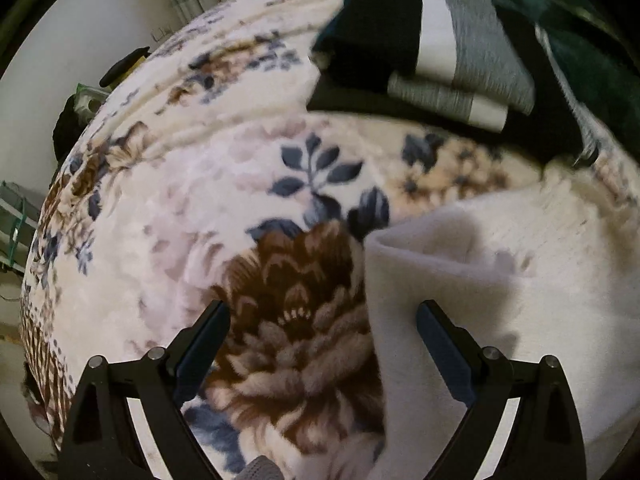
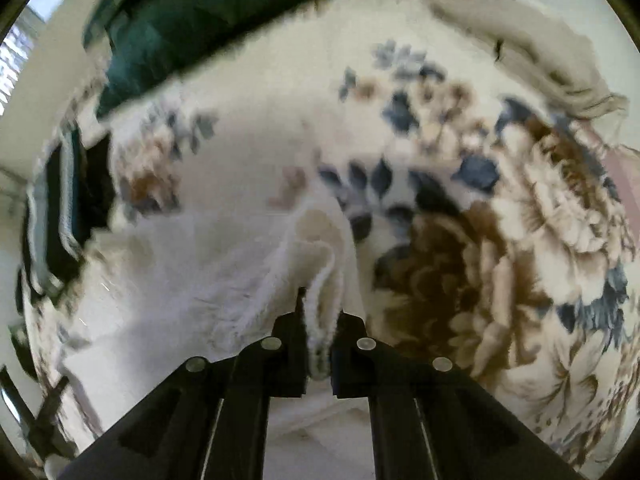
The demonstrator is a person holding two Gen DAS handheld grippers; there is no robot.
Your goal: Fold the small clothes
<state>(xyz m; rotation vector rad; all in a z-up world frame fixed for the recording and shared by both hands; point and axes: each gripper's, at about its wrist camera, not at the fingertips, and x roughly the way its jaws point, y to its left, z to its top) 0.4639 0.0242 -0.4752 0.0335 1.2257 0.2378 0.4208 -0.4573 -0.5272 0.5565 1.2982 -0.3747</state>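
White cloth (image 2: 224, 280) was the piece I was working on, a small pale garment lying on the floral blanket (image 2: 460, 208). Its ribbed edge was bunched up and pinched between the fingers of my right gripper (image 2: 320, 320), whose jaws stood nearly together with only the thickness of the fabric between them. From that pinch the rest of the cloth spread away to the left of the jaws and lay loose and rumpled, not yet in any neat shape.

My left gripper (image 1: 322, 316) had hold of nothing. Its jaws stood wide apart over the blanket, and the same white cloth (image 1: 500, 288) reached in from the right, its edge lying just under the right-hand finger (whether that finger touched the fabric I could not tell). A brown flower of the blanket's print showed between the jaws.

Farther out, ahead of the left jaws and to the right, lay a folded dark garment with grey and white bands (image 1: 440, 56), with a dark green fabric (image 1: 580, 40) beyond it. I judged that striped piece already folded and set aside. As for the white cloth, I judged its fold barely begun: one edge was lifted, no crease was made, and the flattening and stacking were all left to do.
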